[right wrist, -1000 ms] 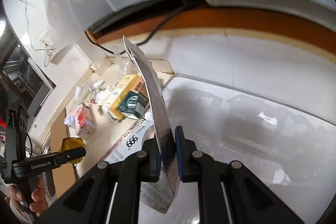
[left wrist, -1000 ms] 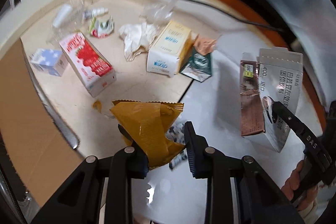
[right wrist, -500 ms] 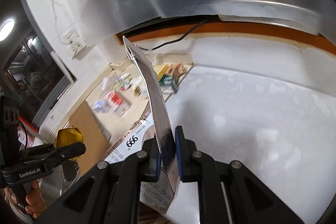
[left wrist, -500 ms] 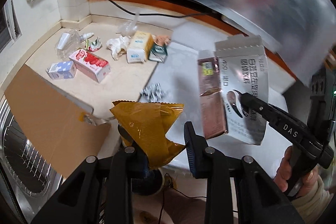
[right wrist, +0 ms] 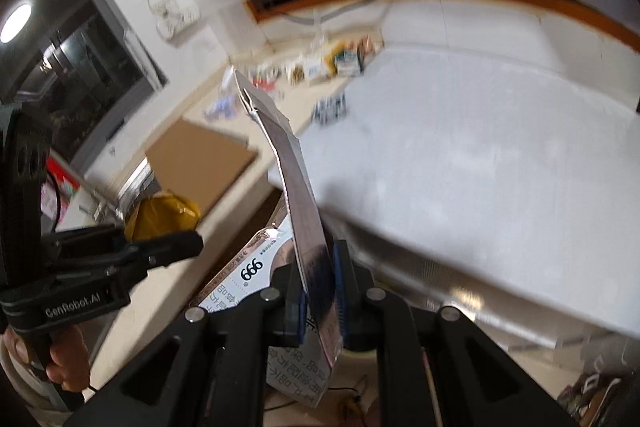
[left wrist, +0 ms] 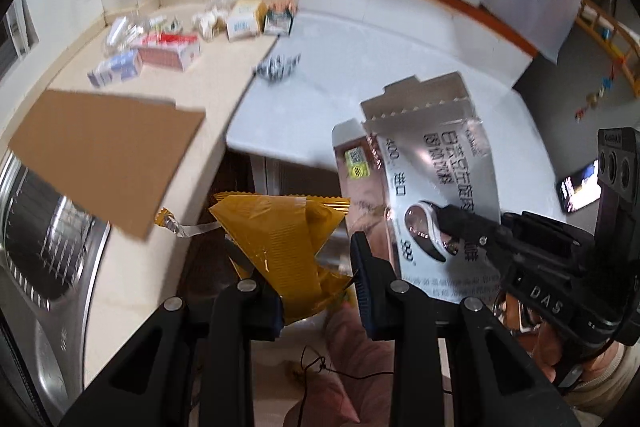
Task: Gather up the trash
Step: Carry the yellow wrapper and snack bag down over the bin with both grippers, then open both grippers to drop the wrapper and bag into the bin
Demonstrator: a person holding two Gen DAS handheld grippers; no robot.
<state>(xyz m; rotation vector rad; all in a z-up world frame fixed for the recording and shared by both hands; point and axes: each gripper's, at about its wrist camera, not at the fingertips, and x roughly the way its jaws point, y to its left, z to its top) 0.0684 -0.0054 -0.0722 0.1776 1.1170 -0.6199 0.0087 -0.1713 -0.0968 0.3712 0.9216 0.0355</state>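
A crumpled yellow wrapper (left wrist: 280,251) sits pinched in the left gripper (left wrist: 316,275), beyond the counter (left wrist: 132,259) edge. Beside it, the right gripper (right wrist: 318,301) is clamped on a flattened silver carton (right wrist: 296,211) printed with text. More boxes (left wrist: 168,51) lie far back on the counter.

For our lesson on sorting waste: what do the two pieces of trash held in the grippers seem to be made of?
Yellow wrapper: looks like thin plastic film, glossy, creased, with a serrated sealed edge.
Flattened silver box: probably foil-coated card; it mirrors light, holds stiff fold lines and shows a torn zigzag edge.
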